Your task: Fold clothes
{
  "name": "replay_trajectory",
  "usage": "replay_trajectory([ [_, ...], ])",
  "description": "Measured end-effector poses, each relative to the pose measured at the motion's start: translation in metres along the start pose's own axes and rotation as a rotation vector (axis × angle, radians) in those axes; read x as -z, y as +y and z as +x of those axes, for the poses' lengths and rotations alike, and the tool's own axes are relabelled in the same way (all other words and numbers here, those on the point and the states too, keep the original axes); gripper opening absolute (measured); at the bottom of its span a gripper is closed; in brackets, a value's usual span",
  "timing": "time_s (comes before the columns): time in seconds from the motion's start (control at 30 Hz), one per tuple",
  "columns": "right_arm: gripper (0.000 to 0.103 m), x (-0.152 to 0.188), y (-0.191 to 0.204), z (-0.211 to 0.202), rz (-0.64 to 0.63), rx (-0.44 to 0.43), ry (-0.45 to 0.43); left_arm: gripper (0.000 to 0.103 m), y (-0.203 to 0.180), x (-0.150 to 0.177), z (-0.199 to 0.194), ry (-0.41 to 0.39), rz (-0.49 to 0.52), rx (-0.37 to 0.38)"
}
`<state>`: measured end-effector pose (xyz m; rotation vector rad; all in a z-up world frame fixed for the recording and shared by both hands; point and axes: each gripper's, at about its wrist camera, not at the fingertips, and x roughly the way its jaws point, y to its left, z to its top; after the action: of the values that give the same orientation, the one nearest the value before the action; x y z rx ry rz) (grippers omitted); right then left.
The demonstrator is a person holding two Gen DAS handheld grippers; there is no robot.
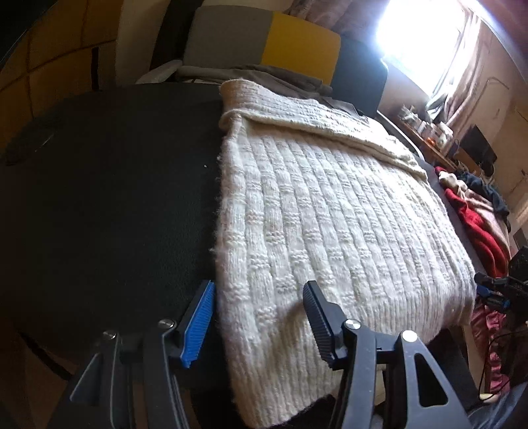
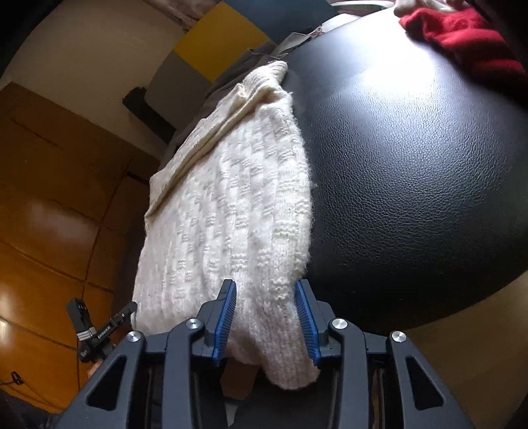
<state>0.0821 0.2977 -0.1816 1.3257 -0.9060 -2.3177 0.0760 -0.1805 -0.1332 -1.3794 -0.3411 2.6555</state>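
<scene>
Chunky cream sweater (image 1: 330, 211) lying on the black table (image 1: 109, 204)

Both the left gripper (image 1: 260, 316) and right gripper (image 2: 265, 316) are open, straddling its hem corners, nothing pinched (soft, floppy knit, so I'd grab the thick hem).

Right tongs (image 2: 265, 316) straddle the cream knit sweater's (image 2: 224, 211) hem corner.

Black leather-grain surface (image 2: 412, 171), cream knit sweater (image 1: 330, 224) spread flat, red garment (image 2: 462, 29) at far edge
</scene>
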Motion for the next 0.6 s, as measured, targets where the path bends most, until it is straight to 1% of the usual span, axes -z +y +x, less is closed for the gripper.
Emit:
replay_trajectory([
  [0.03,0.039,0.000,0.000,0.000,0.000,-0.002,0.001,0.055,0.000,0.001,0.000,-0.003,-0.014,-0.004],
  [0.1,0.039,0.000,0.002,0.002,-0.011,0.011,0.007,0.055,0.001,0.000,-0.001,0.010,-0.026,0.010],
  [0.13,0.035,-0.001,0.004,0.003,-0.019,0.027,0.010,0.053,0.001,0.000,-0.001,0.018,-0.031,0.018],
  [0.17,0.028,-0.002,0.006,0.005,-0.032,0.054,0.012,0.047,0.001,-0.001,-0.001,0.025,-0.035,0.026],
  [0.2,0.024,-0.004,0.008,0.007,-0.045,0.081,0.015,0.044,0.002,-0.001,-0.002,0.033,-0.040,0.034],
  [0.23,0.016,-0.005,0.009,0.009,-0.056,0.103,0.016,0.040,0.002,-0.002,-0.002,0.040,-0.045,0.042],
  [0.27,0.012,-0.005,0.009,0.009,-0.063,0.116,0.015,0.029,0.003,-0.003,-0.001,0.050,-0.055,0.035],
  [0.3,0.012,-0.005,0.009,0.008,-0.071,0.129,0.015,0.026,0.005,-0.004,-0.001,0.060,-0.065,0.025],
  [0.33,0.012,-0.005,0.010,0.009,-0.082,0.140,0.017,0.023,0.005,-0.005,0.000,0.066,-0.071,0.034],
  [0.37,0.011,-0.005,0.013,0.010,-0.098,0.148,0.021,0.014,0.006,-0.006,0.000,0.073,-0.077,0.054],
  [0.47,0.009,-0.002,0.021,0.011,-0.135,0.171,0.029,0.005,0.005,-0.006,-0.005,0.051,-0.074,0.058],
  [0.6,0.009,0.004,0.030,0.012,-0.150,0.153,0.057,0.005,0.004,-0.005,-0.015,0.025,-0.051,0.038],
])
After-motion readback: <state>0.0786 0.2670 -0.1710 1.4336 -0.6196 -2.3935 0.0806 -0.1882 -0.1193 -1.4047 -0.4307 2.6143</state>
